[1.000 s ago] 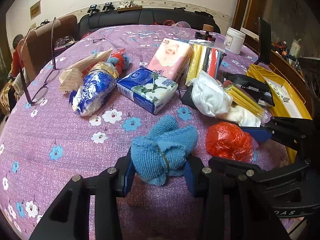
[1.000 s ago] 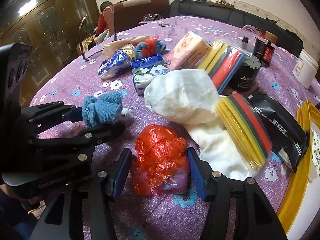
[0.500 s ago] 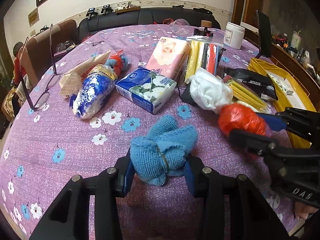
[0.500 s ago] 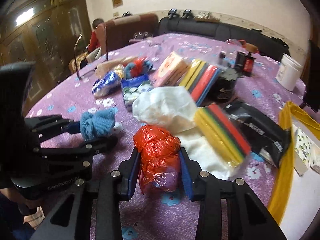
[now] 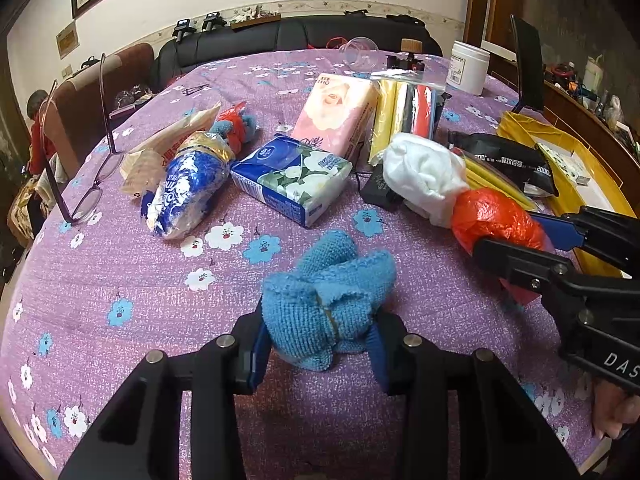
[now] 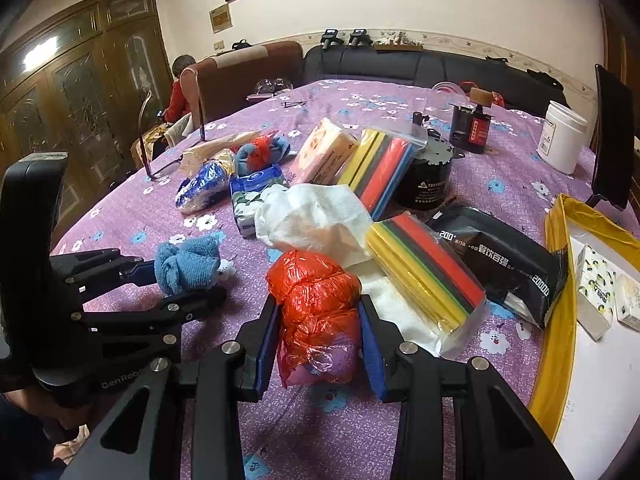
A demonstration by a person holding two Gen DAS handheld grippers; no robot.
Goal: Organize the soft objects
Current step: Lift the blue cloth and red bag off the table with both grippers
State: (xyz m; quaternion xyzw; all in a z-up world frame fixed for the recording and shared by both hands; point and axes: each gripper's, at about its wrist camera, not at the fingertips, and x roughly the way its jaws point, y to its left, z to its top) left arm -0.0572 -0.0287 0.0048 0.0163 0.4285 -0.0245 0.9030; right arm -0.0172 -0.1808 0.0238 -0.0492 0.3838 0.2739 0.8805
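A crumpled blue cloth [image 5: 328,300] sits between the blue pads of my left gripper [image 5: 318,344], which is shut on it just above the purple flowered tablecloth [image 5: 120,272]. My right gripper [image 6: 320,344] is shut on a bunched red plastic bag [image 6: 316,292], held slightly off the table. In the left wrist view the red bag [image 5: 492,216] and the right gripper [image 5: 512,236] are at the right. In the right wrist view the left gripper [image 6: 182,282] and its blue cloth [image 6: 188,262] are at the left. A white cloth [image 6: 316,216] lies just beyond the red bag.
A blue tissue pack [image 5: 292,180], a pink tissue pack [image 5: 336,112] and a blue-white wrapped roll [image 5: 184,192] lie mid-table. Coloured bag packs [image 6: 428,276], a black pouch [image 6: 504,264] and a black can [image 6: 428,180] crowd the right. A yellow tray [image 6: 560,280] borders the right edge. Glasses [image 5: 88,196] stand left.
My right gripper's jaws closed onto the red bag and lifted it a little off the table. The left gripper kept still with the blue cloth.
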